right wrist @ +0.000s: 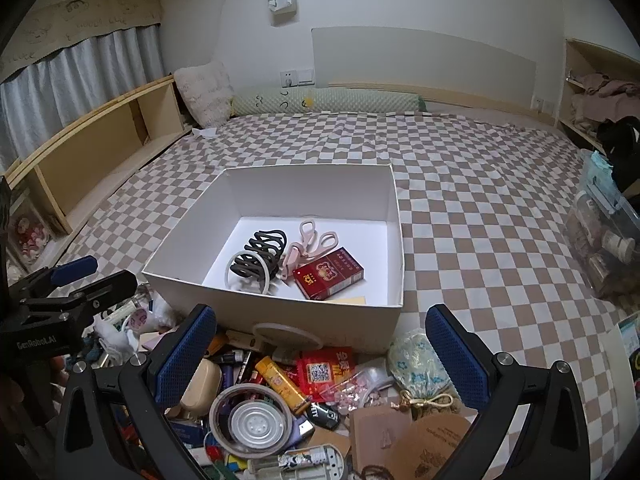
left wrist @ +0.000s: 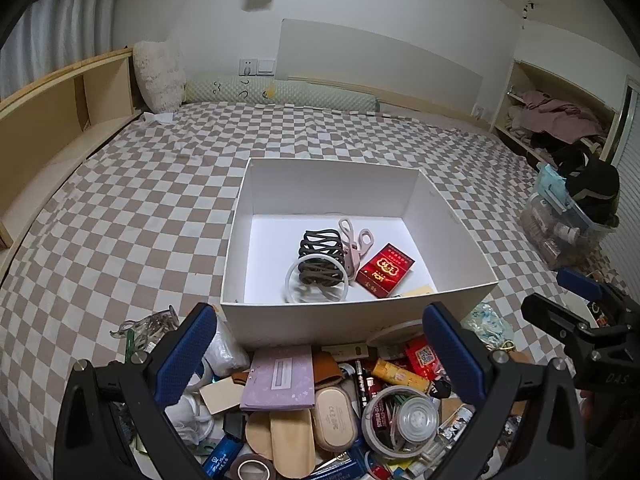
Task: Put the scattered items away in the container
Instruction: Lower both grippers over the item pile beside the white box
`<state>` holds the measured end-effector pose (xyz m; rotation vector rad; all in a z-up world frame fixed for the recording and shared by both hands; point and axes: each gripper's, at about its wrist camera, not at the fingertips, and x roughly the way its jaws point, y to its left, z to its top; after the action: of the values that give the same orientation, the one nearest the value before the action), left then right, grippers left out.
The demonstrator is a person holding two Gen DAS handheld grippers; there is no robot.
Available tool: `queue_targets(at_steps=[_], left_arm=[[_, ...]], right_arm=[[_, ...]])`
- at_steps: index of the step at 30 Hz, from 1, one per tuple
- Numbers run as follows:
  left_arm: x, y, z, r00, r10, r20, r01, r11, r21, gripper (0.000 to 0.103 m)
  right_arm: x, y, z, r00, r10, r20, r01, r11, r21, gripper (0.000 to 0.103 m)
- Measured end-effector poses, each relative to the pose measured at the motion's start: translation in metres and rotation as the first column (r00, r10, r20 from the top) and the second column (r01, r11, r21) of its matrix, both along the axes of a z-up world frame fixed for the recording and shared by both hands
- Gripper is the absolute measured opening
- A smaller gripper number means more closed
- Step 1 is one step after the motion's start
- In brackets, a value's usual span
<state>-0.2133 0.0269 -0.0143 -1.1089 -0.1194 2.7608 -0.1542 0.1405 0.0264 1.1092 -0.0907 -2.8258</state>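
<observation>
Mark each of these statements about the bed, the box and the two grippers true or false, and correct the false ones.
1. The white cardboard box stands on the brown-and-white checked bedspread. True.
2. The red cigarette pack lies in the pile outside the box. False: it lies inside the box, on its floor.
3. The black wavy hair claw and the pale pink scissors are both in the box. True.
4. The right gripper is shut on the yellow lighter. False: its jaws stand wide open and empty; the lighter lies in the pile.
5. The left gripper is open, with nothing between its blue pads. True.
6. The box is empty. False: it holds several items.
</observation>
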Motion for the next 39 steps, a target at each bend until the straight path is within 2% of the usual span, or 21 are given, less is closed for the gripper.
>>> queue_targets(at_steps=[20,28,39], left_arm=[[0.043,-0.006,0.022,1.000,-0.007,-0.019,0.008,0.999,0.036,0.103],[0.069,-0.010,0.027,0.998,-0.035,-0.047,0.035,0.999,-0.005,0.103],[0.103,-0.025,0.024,0.995,-0.053,-0.084,0.054,0.999,0.007,0.103]], right_arm=[[0.062,0.018,0.020,0.997,-0.046,-0.060,0.044,0.999,-0.023,0.103],[0.091,0.027,0.027,0.994,-0.044,-0.099,0.041,0.999,-0.031,0.103],[0.124,0.041,0.017,0.989,-0.078,-0.125,0.075,0.997,-0.032,0.103]])
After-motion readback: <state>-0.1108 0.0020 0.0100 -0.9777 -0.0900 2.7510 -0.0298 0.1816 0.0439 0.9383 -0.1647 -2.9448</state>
